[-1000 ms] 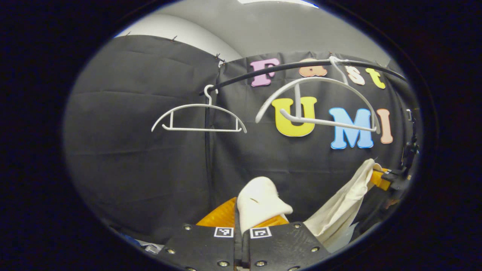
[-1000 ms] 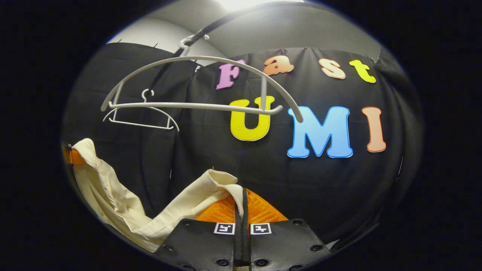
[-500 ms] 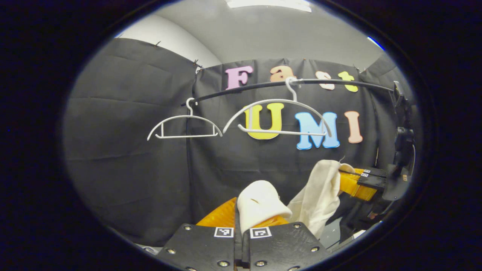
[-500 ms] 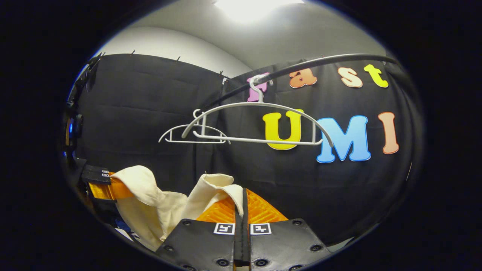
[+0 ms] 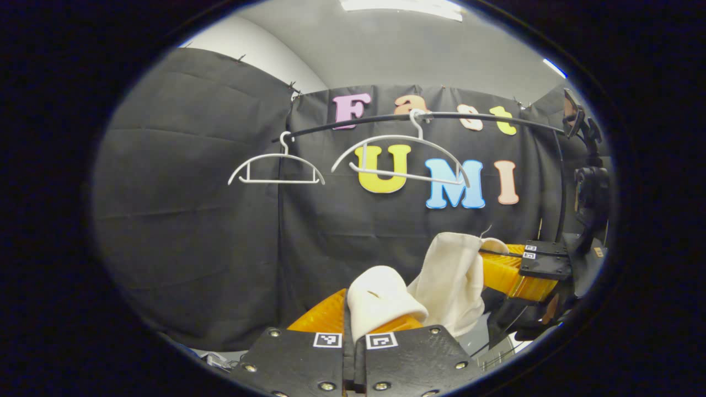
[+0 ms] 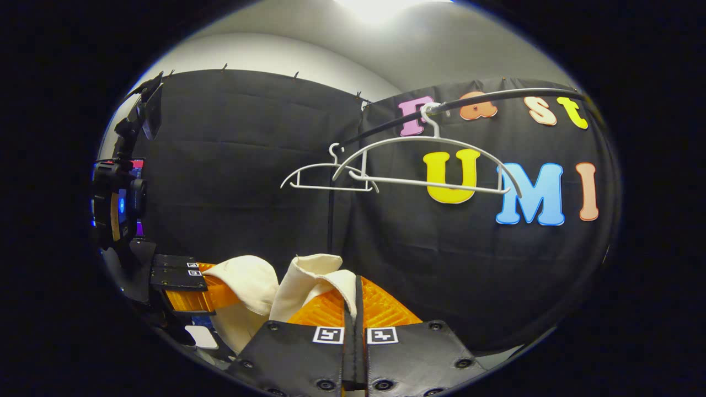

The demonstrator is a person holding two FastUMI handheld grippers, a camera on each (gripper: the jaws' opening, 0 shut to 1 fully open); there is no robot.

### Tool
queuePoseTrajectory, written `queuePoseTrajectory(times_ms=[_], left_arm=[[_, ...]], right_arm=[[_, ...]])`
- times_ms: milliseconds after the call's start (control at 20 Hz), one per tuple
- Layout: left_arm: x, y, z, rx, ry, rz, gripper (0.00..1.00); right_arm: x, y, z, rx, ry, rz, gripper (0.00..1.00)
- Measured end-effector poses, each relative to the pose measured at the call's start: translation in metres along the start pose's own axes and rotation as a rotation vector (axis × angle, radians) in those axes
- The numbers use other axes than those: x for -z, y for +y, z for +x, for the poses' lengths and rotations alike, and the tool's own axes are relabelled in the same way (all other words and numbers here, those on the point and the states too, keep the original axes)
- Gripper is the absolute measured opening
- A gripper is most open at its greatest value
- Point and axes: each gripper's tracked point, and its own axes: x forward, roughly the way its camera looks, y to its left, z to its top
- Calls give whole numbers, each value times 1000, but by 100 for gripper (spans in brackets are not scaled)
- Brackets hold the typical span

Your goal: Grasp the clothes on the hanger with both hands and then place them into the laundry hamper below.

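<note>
Since a second ago the two grippers have drawn closer together, so the cream garment (image 5: 449, 281) that stretched between them in a long sag now bunches into a short fold, and the hangers look smaller and farther off.

In the left gripper view the left gripper (image 5: 353, 320) has its jaws pressed together on a rounded cream bunch of the garment, which bulges up just past the fingertips. To the right, the right gripper (image 5: 499, 264) pinches the other end of the cloth, which hangs down between the two. In the right gripper view the right gripper (image 6: 357, 303) has its jaws pinched on a folded cream edge of the garment (image 6: 309, 281), and the left gripper (image 6: 220, 284) shows near the left, also clamped on cloth.

The garment is off the hangers, held in the air between the grippers, low and near.

Behind, two bare white hangers, a nearer hanger (image 5: 405, 157) and a farther hanger (image 5: 276, 168), hang from a dark rail (image 5: 485, 118) in front of the black cloth wall (image 5: 193, 209).
</note>
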Motion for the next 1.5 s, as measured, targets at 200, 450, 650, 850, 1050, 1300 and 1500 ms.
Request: queuePoseTrajectory(times_ms=[200,450,650,850,1050,1300,1500], left_arm=[[49,-5,-1,17,54,-21,1],[124,-8,-18,41,119,-4,2],[192,-3,-26,17,216,-43,1],[240,-2,-13,-4,295,-43,1],[291,8,2,-56,379,-65,2],[345,21,-4,-85,501,-47,4],[358,15,-14,-43,541,-83,34]], right_arm=[[50,21,-6,-26,94,27,1],[114,43,-11,-50,202,45,1],[170,48,-11,-61,291,33,1],[215,50,-6,-55,372,34,2],[259,53,-2,-51,456,42,1],[306,54,-3,-67,577,10,2],[320,51,-9,-54,607,18,21]])
